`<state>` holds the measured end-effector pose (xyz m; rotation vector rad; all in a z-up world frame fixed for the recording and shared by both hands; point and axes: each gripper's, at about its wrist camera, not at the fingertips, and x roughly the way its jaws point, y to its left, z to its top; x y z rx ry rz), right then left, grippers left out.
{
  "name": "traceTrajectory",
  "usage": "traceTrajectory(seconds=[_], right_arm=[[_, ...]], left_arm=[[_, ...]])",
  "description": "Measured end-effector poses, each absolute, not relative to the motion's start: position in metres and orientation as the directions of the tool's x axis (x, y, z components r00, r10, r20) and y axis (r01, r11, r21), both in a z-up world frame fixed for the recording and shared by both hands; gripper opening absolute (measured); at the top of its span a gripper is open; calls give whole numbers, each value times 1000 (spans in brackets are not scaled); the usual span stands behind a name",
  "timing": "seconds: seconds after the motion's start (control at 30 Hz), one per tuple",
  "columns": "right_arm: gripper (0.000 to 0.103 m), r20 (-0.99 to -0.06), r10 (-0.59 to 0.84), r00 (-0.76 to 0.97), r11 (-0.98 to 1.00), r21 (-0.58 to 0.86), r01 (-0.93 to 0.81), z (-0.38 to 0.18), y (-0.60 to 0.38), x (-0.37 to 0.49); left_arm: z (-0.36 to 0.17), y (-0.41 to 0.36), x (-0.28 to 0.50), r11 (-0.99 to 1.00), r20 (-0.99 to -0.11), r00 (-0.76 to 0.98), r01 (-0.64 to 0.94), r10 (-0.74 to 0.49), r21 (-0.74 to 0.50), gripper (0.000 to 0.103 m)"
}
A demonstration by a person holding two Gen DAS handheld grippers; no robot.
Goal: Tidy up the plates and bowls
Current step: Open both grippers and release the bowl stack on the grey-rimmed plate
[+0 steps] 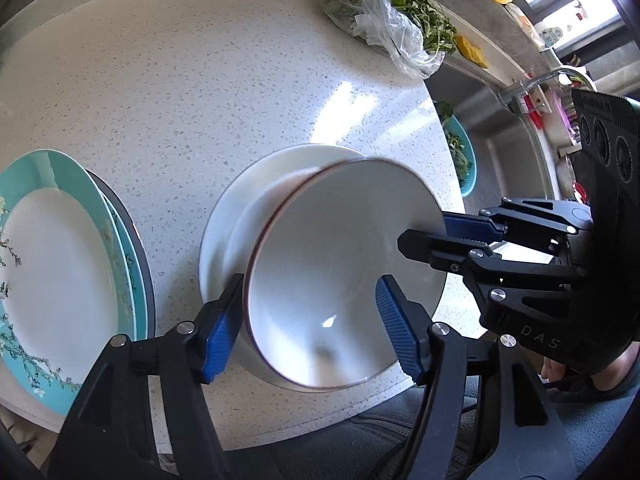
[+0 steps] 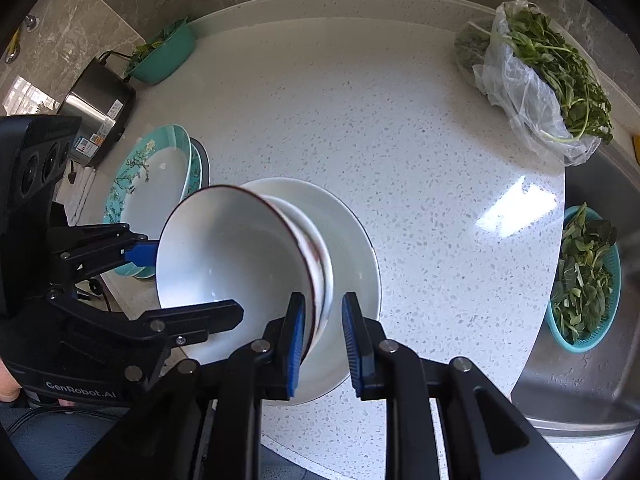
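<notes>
We grip tilted bowl [image 1: 344, 280] over plate [image 1: 224, 232] near counter [image 1: 200, 100] front edge: left gripper [image 1: 310, 326] spread astride rim, right gripper [image 2: 322, 346] straddling rim, pinch unclear. Slip risks chipping.

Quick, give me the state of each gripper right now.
Left gripper: jaws open, straddling the near rim of the white bowl, not clamped.
Right gripper: jaws around the same bowl's rim; clamped or not cannot be told.

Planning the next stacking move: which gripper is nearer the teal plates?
Left. The left gripper is at the rim of the bowl beside the teal plates; the right gripper grips the opposite rim.
</notes>
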<state>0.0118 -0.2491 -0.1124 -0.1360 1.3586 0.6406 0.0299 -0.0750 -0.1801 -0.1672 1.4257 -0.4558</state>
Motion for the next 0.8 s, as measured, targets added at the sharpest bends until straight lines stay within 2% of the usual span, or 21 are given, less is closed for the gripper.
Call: traceTrajectory(seconds=[0.1, 0.37, 0.67, 0.8], right_arm=[[22, -933, 355, 65, 821, 278, -498, -115, -249, 12], [22, -929, 367, 48, 820, 298, -489, -119, -253, 18], [14, -929, 368, 33, 811, 304, -500, -119, -254, 18], [12, -928, 371, 34, 812, 306, -496, -118, -255, 18]], left_arm=[[-181, -74, 31, 903, -912, 81, 204, -401, -379, 64], [-180, -76, 31, 894, -904, 88, 215, -418, -393, 73], [-179, -76, 32, 877, -889, 91, 237, -448, -417, 78], [-178, -81, 31, 859, -876, 80, 256, -476, -443, 93]])
